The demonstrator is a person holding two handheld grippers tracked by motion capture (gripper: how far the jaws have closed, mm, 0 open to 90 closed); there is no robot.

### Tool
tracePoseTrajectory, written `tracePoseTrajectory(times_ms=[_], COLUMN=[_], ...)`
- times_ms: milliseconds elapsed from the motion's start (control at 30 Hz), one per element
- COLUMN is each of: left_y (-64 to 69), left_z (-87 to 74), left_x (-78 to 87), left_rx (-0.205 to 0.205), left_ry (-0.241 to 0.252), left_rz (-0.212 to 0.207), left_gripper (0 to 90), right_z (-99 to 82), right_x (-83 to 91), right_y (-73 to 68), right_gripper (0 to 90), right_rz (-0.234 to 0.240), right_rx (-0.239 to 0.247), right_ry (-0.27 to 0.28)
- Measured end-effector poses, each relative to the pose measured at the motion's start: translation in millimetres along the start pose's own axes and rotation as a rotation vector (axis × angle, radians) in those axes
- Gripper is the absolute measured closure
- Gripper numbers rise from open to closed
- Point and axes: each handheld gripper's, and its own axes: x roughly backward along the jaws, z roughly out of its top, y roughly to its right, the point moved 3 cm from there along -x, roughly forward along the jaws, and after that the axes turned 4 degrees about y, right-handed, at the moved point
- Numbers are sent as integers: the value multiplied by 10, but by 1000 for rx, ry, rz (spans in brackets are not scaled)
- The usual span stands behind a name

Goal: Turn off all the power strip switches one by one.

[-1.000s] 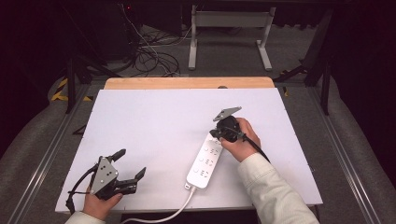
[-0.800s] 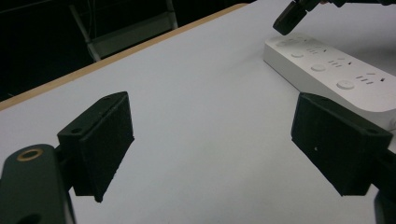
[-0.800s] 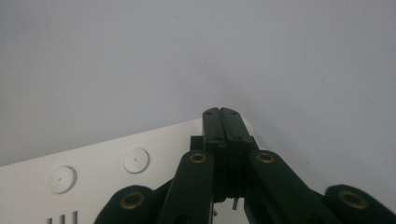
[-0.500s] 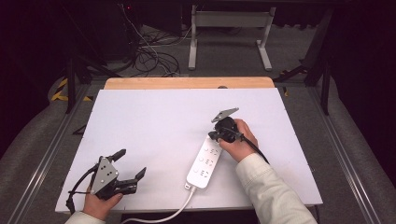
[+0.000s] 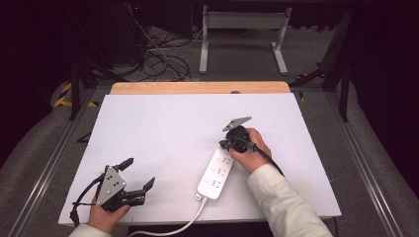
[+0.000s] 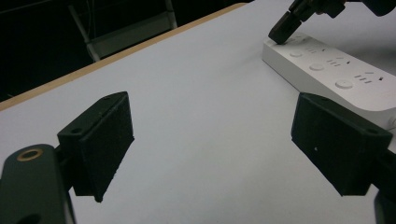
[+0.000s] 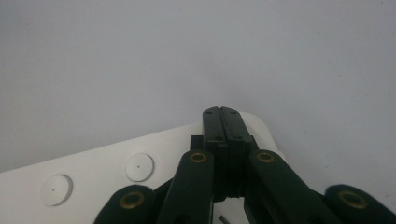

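Dark lab floor w/ loose cables behind; white table, wooden strip at far edge.

Item 1: power strip, white, lies flat right of centre near the front edge, cord off the near end. I judge it rigid plastic, light, smooth, so likely to skid if pushed; best taken across its long sides, mid-body. Round buttons (one beside each socket set).

Item 2: right gripper, jaws closed, empty, tips on strip's far end.

Item 3: left gripper, jaws wide apart, nothing between, front-left, well apart from strip.

Containers: none seen.

Power strip lies on table, right of centre.
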Motion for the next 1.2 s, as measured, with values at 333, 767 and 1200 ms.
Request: tracePoseTrajectory(times_ms=[333,767,1200], left_y=[2,-15,1], left_z=[1,2,4], left_x=[0,10,-1], left_rx=[-4,-2,-1], left_ry=[1,3,-2], left_rz=[2,2,1], left_gripper=[137,137,137], right_z=[18,102,131], right_x=[-4,148,446], right_y=[-36,-75,-189], right_gripper=[900,900,900], right_rz=[-25,-52,-35], right_rx=[14,31,45], right_ry=[-18,90,171])
